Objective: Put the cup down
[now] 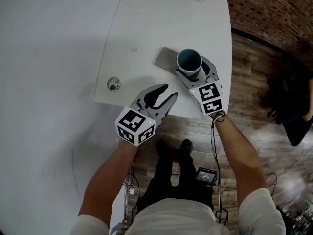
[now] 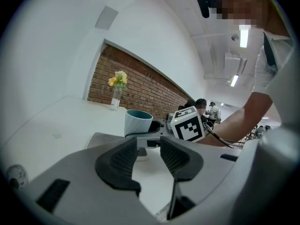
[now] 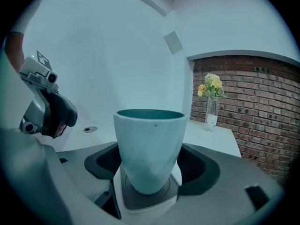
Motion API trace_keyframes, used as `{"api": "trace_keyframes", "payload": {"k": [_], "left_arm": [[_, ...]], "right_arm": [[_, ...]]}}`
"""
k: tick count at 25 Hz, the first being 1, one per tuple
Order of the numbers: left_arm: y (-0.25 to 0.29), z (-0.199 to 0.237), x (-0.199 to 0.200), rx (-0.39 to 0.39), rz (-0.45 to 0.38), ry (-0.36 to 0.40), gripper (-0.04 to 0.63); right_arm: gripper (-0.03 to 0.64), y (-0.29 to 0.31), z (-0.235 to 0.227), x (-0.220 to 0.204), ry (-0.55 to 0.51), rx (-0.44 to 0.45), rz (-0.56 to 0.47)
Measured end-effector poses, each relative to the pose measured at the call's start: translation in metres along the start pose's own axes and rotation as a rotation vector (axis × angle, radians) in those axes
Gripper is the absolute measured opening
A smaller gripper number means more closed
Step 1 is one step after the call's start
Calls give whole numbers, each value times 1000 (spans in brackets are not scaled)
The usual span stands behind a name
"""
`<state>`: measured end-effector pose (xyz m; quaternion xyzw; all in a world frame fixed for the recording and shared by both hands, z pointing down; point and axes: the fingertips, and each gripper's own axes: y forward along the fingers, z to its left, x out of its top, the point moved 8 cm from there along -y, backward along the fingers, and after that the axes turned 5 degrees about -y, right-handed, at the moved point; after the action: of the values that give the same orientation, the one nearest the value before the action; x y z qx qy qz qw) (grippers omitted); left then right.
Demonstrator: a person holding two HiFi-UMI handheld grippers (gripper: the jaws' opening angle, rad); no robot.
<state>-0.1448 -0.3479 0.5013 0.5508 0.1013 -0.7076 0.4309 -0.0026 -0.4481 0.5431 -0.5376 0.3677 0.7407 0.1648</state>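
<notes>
A pale blue cup [image 1: 189, 61] [image 3: 149, 144] stands upright with its base on a grey, white-rimmed coaster [image 1: 165, 58] [image 3: 140, 198] near the white table's front right corner. My right gripper [image 1: 194, 68] [image 3: 151, 163] reaches in from the front, and its dark pads sit against both sides of the cup's lower half. My left gripper [image 1: 164, 93] [image 2: 149, 156] hovers at the table's front edge, left of the cup, open with nothing between its pads. In the left gripper view the cup [image 2: 137, 122] shows beyond the jaws, with the right gripper's marker cube beside it.
A glass vase of yellow flowers [image 2: 116, 90] [image 3: 212, 102] stands at the table's far end. A round metal grommet [image 1: 113, 83] is set in the white table [image 1: 161, 13] left of the grippers. Wooden floor lies beyond the table's right and front edges, with a brick wall behind.
</notes>
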Motion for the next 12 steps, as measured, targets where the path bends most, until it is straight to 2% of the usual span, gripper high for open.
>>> {"api": "trace_keyframes", "payload": {"k": [6, 12], "left_arm": [[0, -3, -2, -7, 5, -2, 146], [0, -2, -2, -5, 8, -3, 146]], "right_arm": [[373, -4, 0, -4, 25, -22, -14], [373, -2, 1, -2, 27, -3, -5]]}}
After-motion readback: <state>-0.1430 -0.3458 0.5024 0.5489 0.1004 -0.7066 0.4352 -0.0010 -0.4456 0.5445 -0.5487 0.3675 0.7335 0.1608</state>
